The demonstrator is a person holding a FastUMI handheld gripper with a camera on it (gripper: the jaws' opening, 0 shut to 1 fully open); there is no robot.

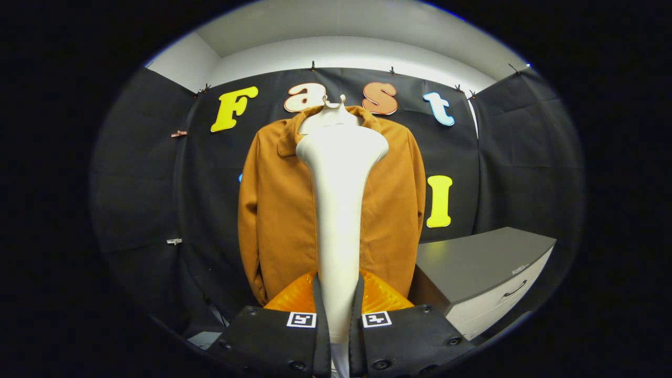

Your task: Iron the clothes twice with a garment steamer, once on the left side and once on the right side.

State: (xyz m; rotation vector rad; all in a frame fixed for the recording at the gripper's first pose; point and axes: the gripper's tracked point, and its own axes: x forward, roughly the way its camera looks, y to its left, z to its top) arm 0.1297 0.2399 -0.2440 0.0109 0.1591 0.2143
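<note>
The claw (pixel 338 315) grips the white garment steamer (pixel 338 210) by its handle, both fingers pressed on it, head raised toward the brown jacket (pixel 273 210) hanging just beyond, apparently ready for a pass. A grey cabinet (pixel 483 262) stands beside the jacket, clear of the steamer.

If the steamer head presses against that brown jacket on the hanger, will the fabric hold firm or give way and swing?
The brown jacket will probably give and swing: it hangs free from a hanger, nothing rigid visibly backing it. Its sleeves droop limp, so likely floppy. The tool is shut on the steamer, whose long handle may lever in the grip.
</note>
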